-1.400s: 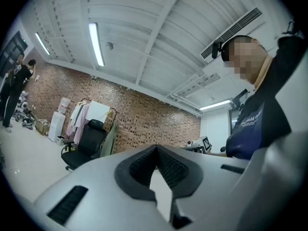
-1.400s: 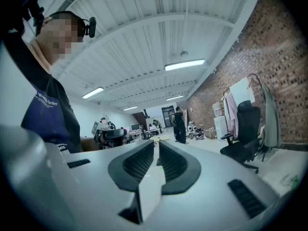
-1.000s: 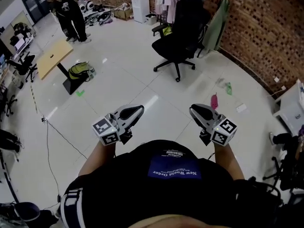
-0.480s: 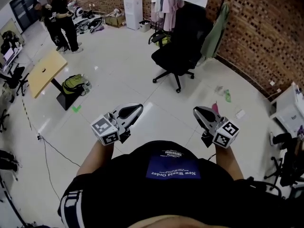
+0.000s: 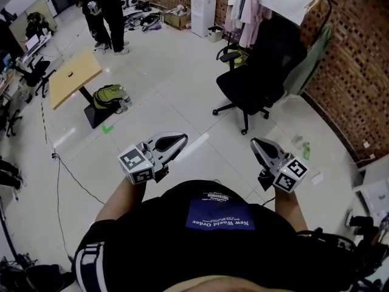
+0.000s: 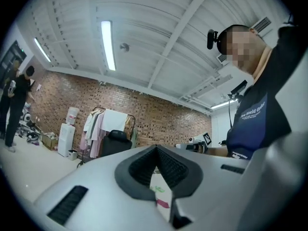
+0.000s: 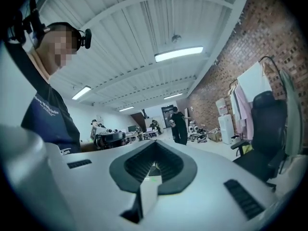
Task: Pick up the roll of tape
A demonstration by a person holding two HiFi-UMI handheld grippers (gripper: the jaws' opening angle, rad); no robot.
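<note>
No roll of tape shows in any view. In the head view both grippers are held level close in front of the person's dark shirt, above a white tiled floor. The left gripper [image 5: 178, 140] has its jaws together with nothing between them; in the left gripper view [image 6: 156, 149] the ribbed pads meet at the tip. The right gripper [image 5: 256, 143] is likewise shut and empty, and in the right gripper view [image 7: 154, 144] its pads are closed on each other. Each gripper carries its marker cube near the hand.
A black office chair [image 5: 258, 81] stands ahead to the right by a clothes rack [image 5: 258, 2] and a brick wall [image 5: 358, 72]. At the left are a wooden table [image 5: 73, 76], a green backpack [image 5: 109, 95] and a floor cable [image 5: 67, 169]. People [image 5: 106, 8] stand far back.
The room has slid across the head view: chair, table and backpack now sit further right. Both grippers keep the same pose before the body.
</note>
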